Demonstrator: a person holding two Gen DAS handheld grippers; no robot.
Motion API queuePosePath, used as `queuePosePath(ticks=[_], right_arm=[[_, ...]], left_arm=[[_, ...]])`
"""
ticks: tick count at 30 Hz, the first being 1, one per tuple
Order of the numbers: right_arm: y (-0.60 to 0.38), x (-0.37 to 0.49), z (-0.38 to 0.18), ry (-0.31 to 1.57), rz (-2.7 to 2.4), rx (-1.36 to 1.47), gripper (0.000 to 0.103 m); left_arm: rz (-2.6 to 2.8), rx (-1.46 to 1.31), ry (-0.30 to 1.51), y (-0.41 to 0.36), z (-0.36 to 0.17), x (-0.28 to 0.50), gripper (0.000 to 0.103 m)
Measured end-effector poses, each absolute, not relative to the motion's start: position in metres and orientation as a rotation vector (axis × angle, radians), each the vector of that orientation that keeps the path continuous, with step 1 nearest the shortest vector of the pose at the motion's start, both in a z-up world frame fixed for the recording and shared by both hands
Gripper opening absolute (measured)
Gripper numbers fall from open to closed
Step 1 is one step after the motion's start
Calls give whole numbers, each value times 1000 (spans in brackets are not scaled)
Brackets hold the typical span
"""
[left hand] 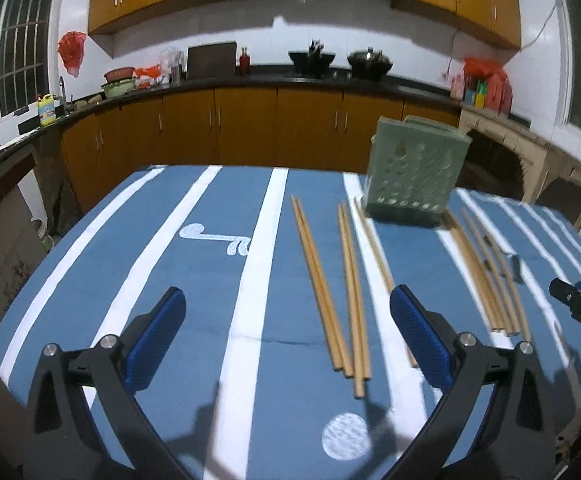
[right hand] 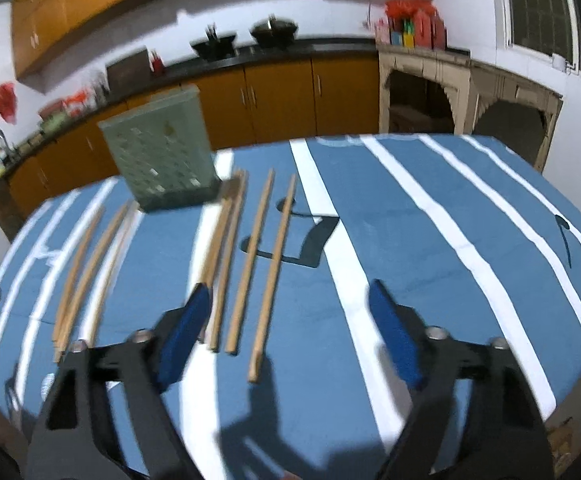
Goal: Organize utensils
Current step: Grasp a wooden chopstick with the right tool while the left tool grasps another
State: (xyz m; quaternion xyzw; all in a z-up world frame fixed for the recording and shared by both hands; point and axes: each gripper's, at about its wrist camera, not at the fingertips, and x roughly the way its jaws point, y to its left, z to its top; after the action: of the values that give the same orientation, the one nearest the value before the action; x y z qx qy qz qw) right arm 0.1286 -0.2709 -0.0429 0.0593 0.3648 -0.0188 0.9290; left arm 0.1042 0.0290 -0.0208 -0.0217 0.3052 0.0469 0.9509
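On striped cloth, unlabelled chopsticks.

Dim indoor light, motion blur, fisheye bending, dark corners

Motion-blurred holder, chopsticks

Table surface left of the chopsticks is bare cloth, open to approach. The perforated green holder stands upright at the far edge, blocking passage there; chopstick groups lie on both sides of it. In the right wrist view, the cloth right of the chopsticks lies unobstructed.
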Motion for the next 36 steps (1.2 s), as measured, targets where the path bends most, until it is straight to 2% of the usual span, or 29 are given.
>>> queuePosePath(ticks=[2, 7, 9, 12, 14, 16, 17, 19, 27, 31, 36], right_arm=[[-269, 142, -50, 794, -39, 112, 56], [-263, 163, -66, 880, -26, 112, 46], [-258, 167, -73, 910, -21, 102, 41], [-252, 164, -79, 911, -26, 70, 28], [-252, 161, -78, 902, -26, 64, 17], [-257, 165, -77, 909, -34, 84, 10], [-260, 164, -76, 913, -40, 99, 9], [-266, 168, -75, 917, -44, 110, 9], [-262, 179, -75, 919, -41, 90, 9], [-266, 191, -75, 914, -38, 79, 8], [-287, 204, -76, 906, -68, 146, 8]], left_arm=[[86, -46, 662, 31, -28, 119, 94], [57, -67, 764, 35, -45, 152, 68], [52, -81, 811, 37, -54, 163, 64], [39, -81, 853, 35, -62, 173, 56], [26, -71, 879, 32, -68, 179, 44], [18, -68, 907, 31, -74, 185, 36], [18, -72, 916, 31, -76, 188, 31], [13, -89, 929, 32, -79, 191, 29], [31, -50, 938, 30, -80, 204, 28], [45, -48, 932, 35, -80, 219, 10], [63, -55, 923, 48, -79, 236, 8]])
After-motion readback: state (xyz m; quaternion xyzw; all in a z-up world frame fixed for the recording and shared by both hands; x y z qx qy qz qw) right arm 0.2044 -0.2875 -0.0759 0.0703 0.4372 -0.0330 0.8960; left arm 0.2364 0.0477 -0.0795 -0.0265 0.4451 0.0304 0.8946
